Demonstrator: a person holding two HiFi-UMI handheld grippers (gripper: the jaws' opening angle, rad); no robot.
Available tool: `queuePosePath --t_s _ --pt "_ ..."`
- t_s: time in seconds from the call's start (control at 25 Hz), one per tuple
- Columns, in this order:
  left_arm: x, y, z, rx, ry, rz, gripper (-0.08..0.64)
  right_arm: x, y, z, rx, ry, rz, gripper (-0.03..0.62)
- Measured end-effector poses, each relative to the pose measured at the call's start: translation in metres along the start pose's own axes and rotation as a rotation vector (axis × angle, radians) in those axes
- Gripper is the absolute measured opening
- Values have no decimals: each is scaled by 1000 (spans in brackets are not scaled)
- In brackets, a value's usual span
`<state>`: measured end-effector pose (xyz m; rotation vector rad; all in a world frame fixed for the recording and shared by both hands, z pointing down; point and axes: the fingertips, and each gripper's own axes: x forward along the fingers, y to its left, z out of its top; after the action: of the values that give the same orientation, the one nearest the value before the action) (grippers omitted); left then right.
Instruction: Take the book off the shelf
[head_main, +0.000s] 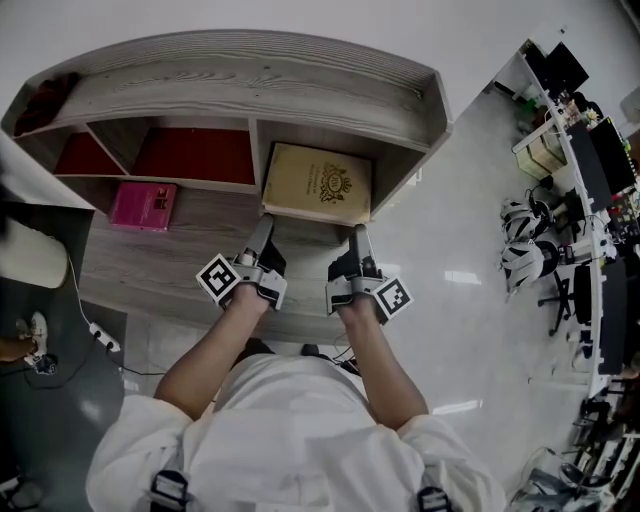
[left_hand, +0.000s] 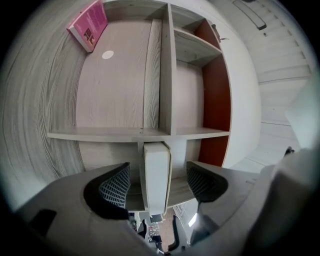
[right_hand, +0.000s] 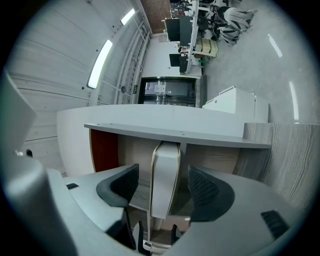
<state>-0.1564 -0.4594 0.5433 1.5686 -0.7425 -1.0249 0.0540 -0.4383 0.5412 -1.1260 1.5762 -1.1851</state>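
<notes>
A tan book (head_main: 318, 183) with a gold emblem lies flat in the right compartment of the grey wooden shelf (head_main: 250, 70). Its near edge juts toward me. My left gripper (head_main: 262, 228) stands at the book's near left corner and my right gripper (head_main: 358, 236) at its near right corner. In the left gripper view, the book's pale edge (left_hand: 156, 175) sits between the jaws of the left gripper (left_hand: 157, 184) with a gap on each side. The right gripper (right_hand: 162, 189) straddles the book's edge (right_hand: 166, 175) the same way, pads apart from it. Both are open.
A pink book (head_main: 143, 205) lies on the lower shelf board to the left. Red back panels (head_main: 195, 155) line the left compartments. A power strip (head_main: 102, 337) lies on the floor at the left. Desks, chairs and helmets (head_main: 520, 240) crowd the right side.
</notes>
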Motion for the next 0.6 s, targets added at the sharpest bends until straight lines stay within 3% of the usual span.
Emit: queuePosePath --t_s 0.24,0.6 --pt "13 -2 -6 -2 4 9 359 8 0 1 -9 0 -17 279" --pt "32 12 1 -19 -14 94 358 22 -14 0 27 -11 -71 285"
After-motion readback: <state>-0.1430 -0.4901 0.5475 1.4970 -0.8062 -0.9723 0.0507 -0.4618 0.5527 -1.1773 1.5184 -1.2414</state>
